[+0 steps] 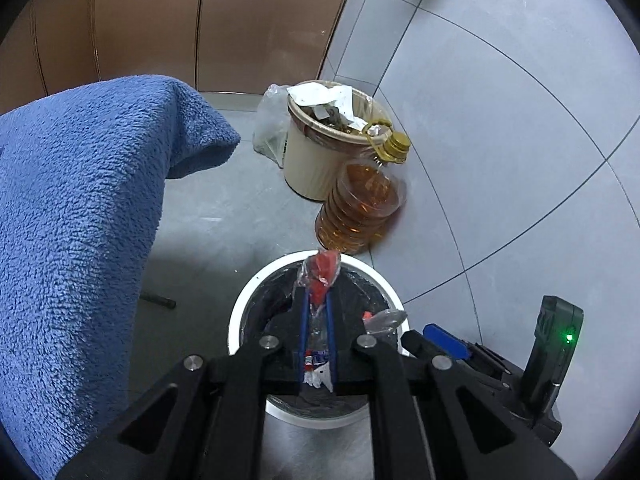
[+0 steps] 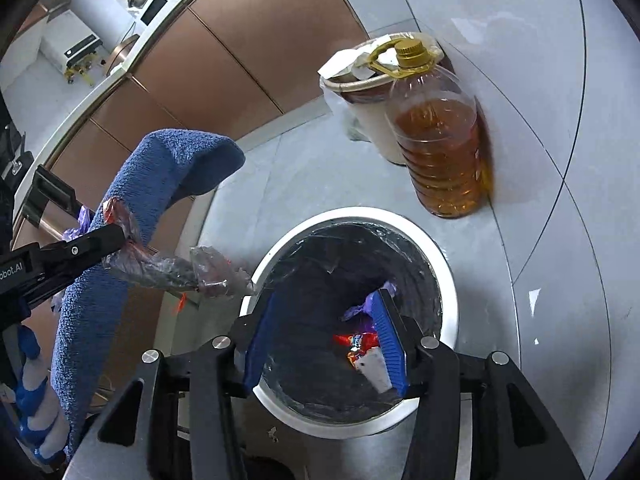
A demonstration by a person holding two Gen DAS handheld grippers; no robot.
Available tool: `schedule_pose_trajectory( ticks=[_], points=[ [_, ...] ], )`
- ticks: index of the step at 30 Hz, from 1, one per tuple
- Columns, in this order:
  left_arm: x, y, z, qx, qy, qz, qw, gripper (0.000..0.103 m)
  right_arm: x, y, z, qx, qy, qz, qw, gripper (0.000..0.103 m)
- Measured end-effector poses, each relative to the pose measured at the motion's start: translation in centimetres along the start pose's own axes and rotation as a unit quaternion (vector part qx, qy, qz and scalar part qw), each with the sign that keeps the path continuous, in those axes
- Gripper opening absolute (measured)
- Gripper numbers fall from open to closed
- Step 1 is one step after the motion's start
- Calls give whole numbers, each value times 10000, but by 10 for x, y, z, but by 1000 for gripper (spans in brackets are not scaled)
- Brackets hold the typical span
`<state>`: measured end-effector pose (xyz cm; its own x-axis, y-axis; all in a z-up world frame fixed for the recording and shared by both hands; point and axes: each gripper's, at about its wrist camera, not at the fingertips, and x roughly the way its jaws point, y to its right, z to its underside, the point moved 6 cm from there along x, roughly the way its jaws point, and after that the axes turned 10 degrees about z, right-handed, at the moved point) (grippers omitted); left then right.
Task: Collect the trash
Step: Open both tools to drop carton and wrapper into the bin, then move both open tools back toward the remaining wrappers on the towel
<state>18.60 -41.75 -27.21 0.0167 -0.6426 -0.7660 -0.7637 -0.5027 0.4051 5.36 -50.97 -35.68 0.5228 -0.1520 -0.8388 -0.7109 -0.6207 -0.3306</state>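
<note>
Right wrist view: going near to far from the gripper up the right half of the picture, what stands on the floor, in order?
White-rimmed bin with black liner under the right gripper → oil bottle with yellow cap → cream bucket stuffed with paper → brown cabinet fronts.

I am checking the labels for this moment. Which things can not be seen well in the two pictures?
- Left wrist view: the bottom of the white bin is hidden by the left gripper and its clear wrapper.
- Right wrist view: print on the red wrapper in the bin is too small to read.
- Both views: the cream bucket base is hidden by the oil bottle.
- Blue towel: its support is covered and cut off.
</note>
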Motion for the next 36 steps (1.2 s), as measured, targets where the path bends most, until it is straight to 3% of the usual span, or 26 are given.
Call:
schedule_pose_trajectory(
  ticks=[1, 3, 5, 13, 18, 22, 29, 36],
  points=[
    [-2, 0, 0, -13, 5, 10, 10000, 11, -1, -1, -1, -22, 9, 11, 10000, 50],
    [-4, -1, -1, -46, 15, 22, 10000, 27, -4, -5, -1, -101, 46, 56, 9999, 50],
    [-11, -1, -2, -80, 102, 32, 9999, 51, -8, -9, -2, -175, 96, 98, 9998, 50],
    [-36, 6, -2, -6, 289, 167, 9994, 51, -23, -13, -7, -251, 227, 148, 9993, 51],
    [-65, 8, -3, 94, 554, 38, 9984, 51, -42, -30, -10, -412, 377, 75, 9984, 51],
    [-107, 2, -1, 184, 945, -287, 9949, 51, -63, -51, -16, -613, 543, -51, 9966, 51],
    [-186, -22, 14, 117, 1630, -925, 9822, 51, -113, -117, -22, -1219, 968, -402, 9870, 54],
    [-258, -48, 41, -119, 2231, -1635, 9609, 52, -155, -181, -10, -1863, 1236, -754, 9718, 57]
  ],
)
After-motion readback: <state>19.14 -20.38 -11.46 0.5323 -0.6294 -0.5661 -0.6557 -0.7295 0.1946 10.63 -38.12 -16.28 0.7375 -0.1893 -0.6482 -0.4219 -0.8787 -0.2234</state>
